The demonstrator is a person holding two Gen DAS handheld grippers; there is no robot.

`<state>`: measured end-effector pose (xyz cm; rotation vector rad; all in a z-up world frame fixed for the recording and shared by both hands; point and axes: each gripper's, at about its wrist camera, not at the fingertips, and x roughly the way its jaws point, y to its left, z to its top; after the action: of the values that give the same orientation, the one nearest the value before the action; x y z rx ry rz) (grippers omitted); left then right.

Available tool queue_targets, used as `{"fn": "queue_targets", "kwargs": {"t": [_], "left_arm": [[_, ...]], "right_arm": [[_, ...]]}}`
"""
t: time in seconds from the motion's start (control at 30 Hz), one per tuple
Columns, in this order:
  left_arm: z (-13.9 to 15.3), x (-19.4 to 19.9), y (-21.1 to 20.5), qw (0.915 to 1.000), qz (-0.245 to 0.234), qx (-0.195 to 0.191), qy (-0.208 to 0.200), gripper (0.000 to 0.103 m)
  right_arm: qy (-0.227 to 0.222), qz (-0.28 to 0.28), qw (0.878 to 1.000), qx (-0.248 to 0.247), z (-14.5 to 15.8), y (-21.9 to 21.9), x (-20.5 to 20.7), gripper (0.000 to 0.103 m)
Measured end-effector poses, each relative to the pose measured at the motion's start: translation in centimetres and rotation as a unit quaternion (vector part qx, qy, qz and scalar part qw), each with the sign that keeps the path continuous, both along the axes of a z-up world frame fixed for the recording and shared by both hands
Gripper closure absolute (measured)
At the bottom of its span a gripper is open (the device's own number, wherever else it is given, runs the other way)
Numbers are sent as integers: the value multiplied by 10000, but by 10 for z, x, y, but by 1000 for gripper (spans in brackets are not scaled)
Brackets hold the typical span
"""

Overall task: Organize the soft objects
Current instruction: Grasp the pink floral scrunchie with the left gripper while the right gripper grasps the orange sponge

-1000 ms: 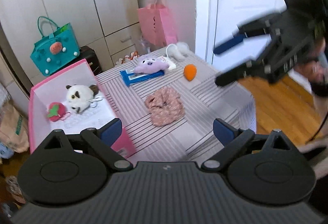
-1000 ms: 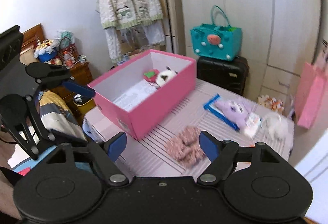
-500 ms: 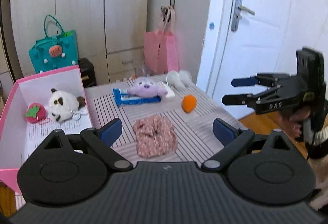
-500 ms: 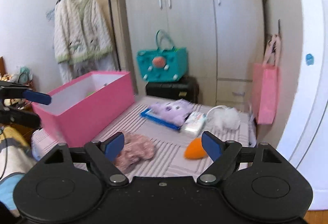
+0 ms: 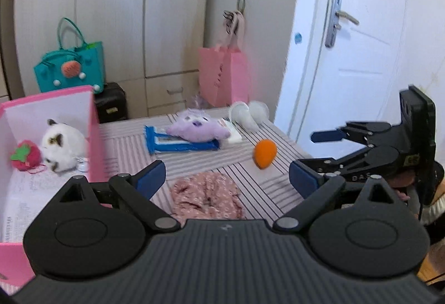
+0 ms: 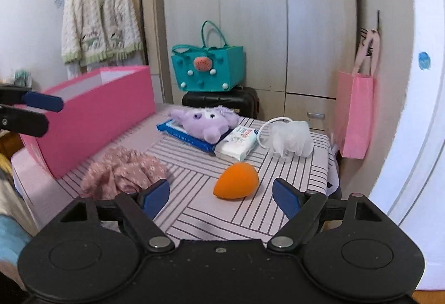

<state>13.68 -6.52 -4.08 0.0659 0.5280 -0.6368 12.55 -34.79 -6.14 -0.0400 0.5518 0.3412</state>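
Lowered, right claw [image 6: 221,194] now frames orange sponge [image 6: 236,180], jaws spread.

Left gripper [image 5: 226,179]: matte black body, ribbed plate across the middle, two round discs with shallow recessed circles. Black linkage arms, silver pivot screws, triangular cut-outs. Fingertips [image 5: 150,179] padded dark blue.

Right gripper [image 6: 221,197]: same black build with a smooth, dust-speckled plate, silver screws, blue pads. From the left wrist view, pale lettering on its side, partly legible; a boxy black block behind. Skin of the hand [image 5: 404,183] shows beneath; a pale knit cuff.
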Motion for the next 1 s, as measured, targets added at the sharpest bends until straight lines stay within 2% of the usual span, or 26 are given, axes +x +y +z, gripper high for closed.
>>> {"fn": "queue_targets", "kwargs": {"t": [0.07, 0.13, 0.27, 0.5, 0.67, 0.77, 0.83, 0.87, 0.93, 0.97, 1.0], "left_arm": [[-10, 5, -11, 9998, -46, 200, 67, 7], [-20, 13, -19, 9992, 136, 334, 151, 9], [-40, 28, -32, 9980, 250, 458, 363, 9], [-69, 43, -45, 9939, 632, 836, 337, 9], [-83, 54, -39, 9926, 866, 600, 610, 9], [-89, 56, -38, 9905, 882, 683, 805, 13], [-88, 54, -40, 9896, 886, 909, 678, 33], [-88, 53, -41, 9891, 910, 998, 591, 37], [-88, 54, -41, 9906, 819, 965, 515, 53], [-87, 55, -41, 9911, 796, 938, 504, 58], [-87, 55, -40, 9913, 806, 924, 484, 70]], "right_arm": [[69, 12, 10000, 66, -5, 1, 5, 22], [67, -23, 10000, 27, -8, 3, 10, 23], [18, -63, 10000, 45, -12, 4, 19, 24], [263, -163, 9992, 259, -22, 5, 39, 25], [293, -404, 9984, 269, -26, 5, 53, 24], [369, -414, 9983, 204, -30, 10, 60, 25], [462, -429, 9979, 122, -34, 14, 64, 25], [533, -457, 9975, 85, -36, 15, 66, 26], [639, -518, 9966, 14, -41, 18, 71, 35], [694, -562, 9960, -10, -43, 19, 73, 45], [665, -646, 9957, -61, -44, 21, 73, 51]]}}
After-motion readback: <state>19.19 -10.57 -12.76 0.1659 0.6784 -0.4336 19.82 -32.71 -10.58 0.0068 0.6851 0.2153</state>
